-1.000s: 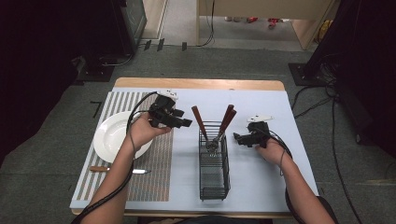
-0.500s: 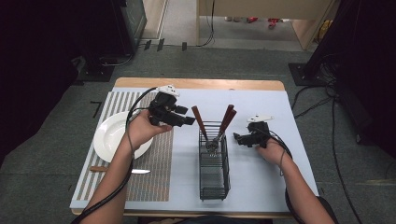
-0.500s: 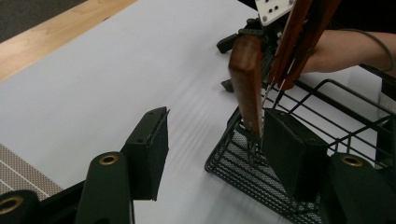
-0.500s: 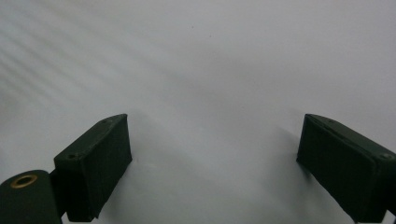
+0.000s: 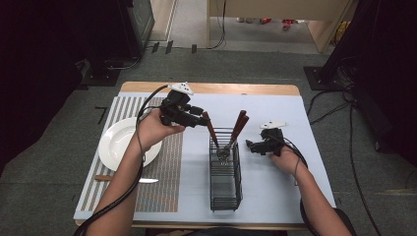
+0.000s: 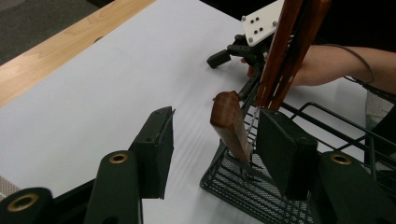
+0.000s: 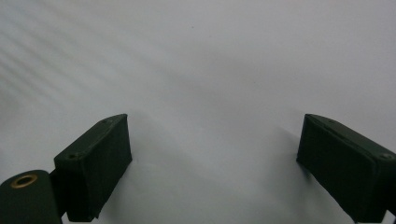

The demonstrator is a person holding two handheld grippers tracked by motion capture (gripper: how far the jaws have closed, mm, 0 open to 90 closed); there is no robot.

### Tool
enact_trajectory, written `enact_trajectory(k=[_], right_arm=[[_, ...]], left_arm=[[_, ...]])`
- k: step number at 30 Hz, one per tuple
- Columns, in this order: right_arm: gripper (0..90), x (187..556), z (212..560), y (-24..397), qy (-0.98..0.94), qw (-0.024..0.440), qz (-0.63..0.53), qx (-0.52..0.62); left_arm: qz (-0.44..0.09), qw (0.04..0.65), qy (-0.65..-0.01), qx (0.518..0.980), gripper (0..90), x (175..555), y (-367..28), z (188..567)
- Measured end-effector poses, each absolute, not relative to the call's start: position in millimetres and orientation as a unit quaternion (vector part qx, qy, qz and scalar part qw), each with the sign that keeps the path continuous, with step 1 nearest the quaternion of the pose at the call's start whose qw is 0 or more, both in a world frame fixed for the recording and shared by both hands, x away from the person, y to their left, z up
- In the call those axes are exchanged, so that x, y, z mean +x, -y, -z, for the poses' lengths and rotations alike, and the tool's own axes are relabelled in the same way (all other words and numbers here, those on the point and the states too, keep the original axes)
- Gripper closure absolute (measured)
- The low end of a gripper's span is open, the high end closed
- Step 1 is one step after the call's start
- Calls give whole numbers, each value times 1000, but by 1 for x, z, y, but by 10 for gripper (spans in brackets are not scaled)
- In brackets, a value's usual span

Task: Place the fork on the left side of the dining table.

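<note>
A black wire basket stands mid-table with three wooden-handled utensils upright in it. My left gripper reaches in from the left at the nearest wooden handle. In the left gripper view that handle stands between the jaws of my left gripper, close to the right one and apart from the left one. The jaws have just been closing and do not press on it. The other two handles lean behind. My right gripper rests open over the white mat, right of the basket.
A white plate lies on the striped mat at the left, with a knife in front of it. The table's wooden far edge runs behind. Dark equipment and cables stand on the floor around.
My left hand has lifted a little and its jaws have narrowed around the nearest wooden handle. The right hand has stayed where it was.
</note>
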State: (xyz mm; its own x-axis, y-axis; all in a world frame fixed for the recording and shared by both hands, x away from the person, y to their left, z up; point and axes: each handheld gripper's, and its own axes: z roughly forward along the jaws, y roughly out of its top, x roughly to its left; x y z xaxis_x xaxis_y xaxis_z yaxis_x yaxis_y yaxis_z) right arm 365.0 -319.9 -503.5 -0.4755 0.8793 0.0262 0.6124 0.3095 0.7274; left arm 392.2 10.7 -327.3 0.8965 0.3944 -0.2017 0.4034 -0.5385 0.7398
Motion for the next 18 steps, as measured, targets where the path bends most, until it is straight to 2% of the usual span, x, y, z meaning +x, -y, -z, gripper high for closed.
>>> enact_trajectory(k=[7,15,18], right_arm=[[91,365,504,320,-786,193,-347,474],[91,365,504,320,-786,194,-347,473],[91,365,504,320,-786,193,-347,473]], left_arm=[[20,414,-221,883,543,399,-5,324],[67,403,-210,888,743,408,0,322],[75,405,-208,887,760,406,-2,320]])
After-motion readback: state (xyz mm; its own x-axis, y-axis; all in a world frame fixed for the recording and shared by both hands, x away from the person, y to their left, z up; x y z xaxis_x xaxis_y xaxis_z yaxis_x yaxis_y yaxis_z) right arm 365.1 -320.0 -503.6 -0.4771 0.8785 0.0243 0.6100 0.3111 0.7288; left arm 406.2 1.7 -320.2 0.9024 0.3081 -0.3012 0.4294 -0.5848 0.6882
